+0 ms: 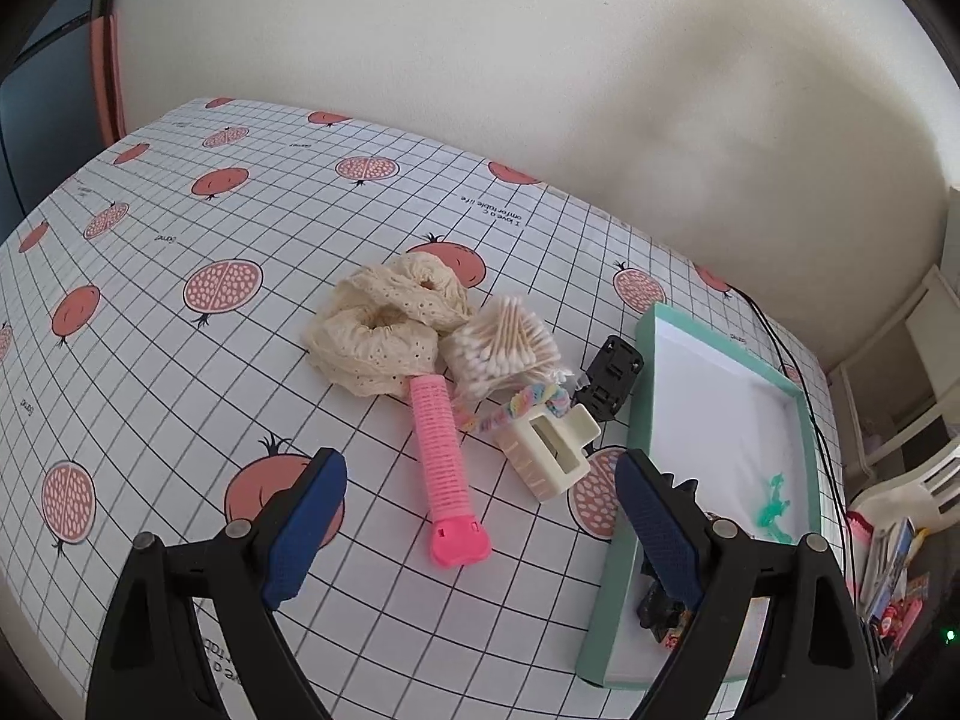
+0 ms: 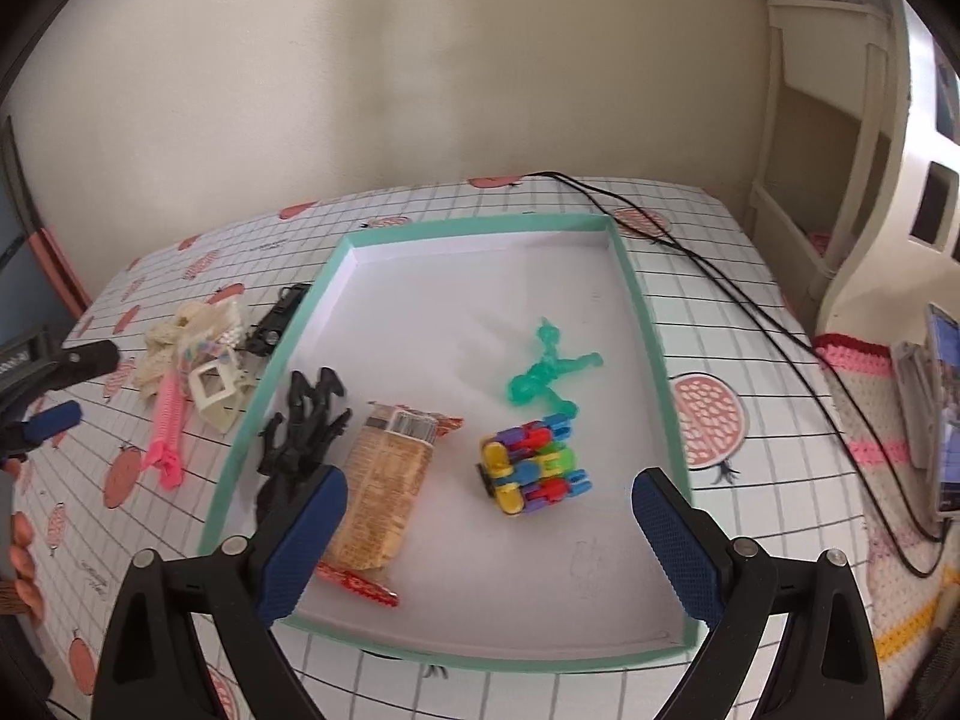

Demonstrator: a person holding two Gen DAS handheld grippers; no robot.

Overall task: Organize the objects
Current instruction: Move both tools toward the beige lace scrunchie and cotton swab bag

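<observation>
Right view only: block cube (image 2: 534, 463), snack packet (image 2: 384, 492) between right tool (image 2: 489, 546) pads, apart, empty. Left tool (image 1: 480, 540) apart over pink roller (image 1: 441, 456); tray (image 1: 624, 516) rim at its right pad

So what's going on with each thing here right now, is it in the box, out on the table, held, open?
Left gripper: jaws open, empty.
Right gripper: jaws open, empty.
Green box: open, no lid.
Green figure, block toy, snack pack, black figure: inside box.
Pink roller, cream clip, cotton swabs, scrunchies, black toy car: out on table.
</observation>
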